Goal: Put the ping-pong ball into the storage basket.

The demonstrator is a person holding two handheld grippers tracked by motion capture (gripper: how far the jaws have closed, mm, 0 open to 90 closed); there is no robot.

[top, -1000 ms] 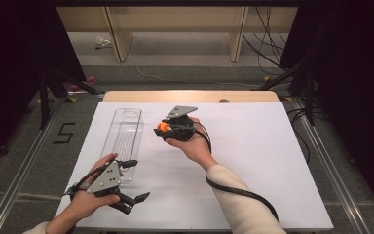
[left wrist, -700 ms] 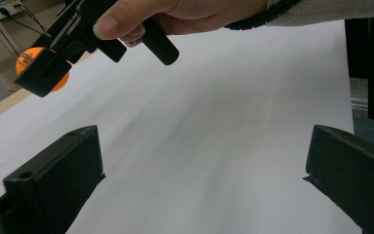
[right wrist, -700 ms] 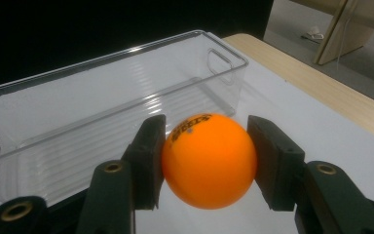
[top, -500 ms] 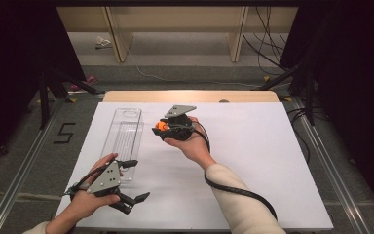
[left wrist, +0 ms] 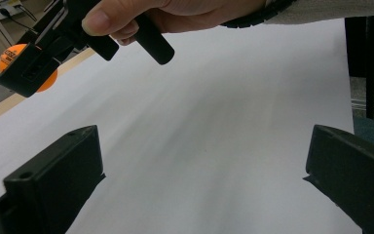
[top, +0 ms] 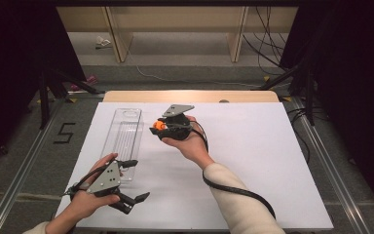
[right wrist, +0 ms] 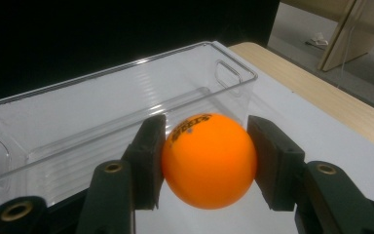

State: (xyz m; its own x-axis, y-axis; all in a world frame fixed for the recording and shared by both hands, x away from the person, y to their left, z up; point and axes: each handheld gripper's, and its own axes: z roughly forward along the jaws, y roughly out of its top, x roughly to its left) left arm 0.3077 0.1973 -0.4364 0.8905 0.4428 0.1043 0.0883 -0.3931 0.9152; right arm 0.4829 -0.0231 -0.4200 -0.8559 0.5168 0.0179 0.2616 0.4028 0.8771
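We see the right claw (right wrist: 205, 161) pinching a small orange ball (right wrist: 208, 159) beside the clear plastic bin's (top: 124, 139) long edge; the left claw (top: 133, 181) is spread over the bare white worktop (top: 253, 161).

A white sheet (top: 253, 161) is covering most of the desk (top: 190, 96); a strip of pale wood is showing along the far edge; a clear plastic bin (top: 123, 141) with handle cut-outs is lying lengthwise on the sheet's left part, empty inside.
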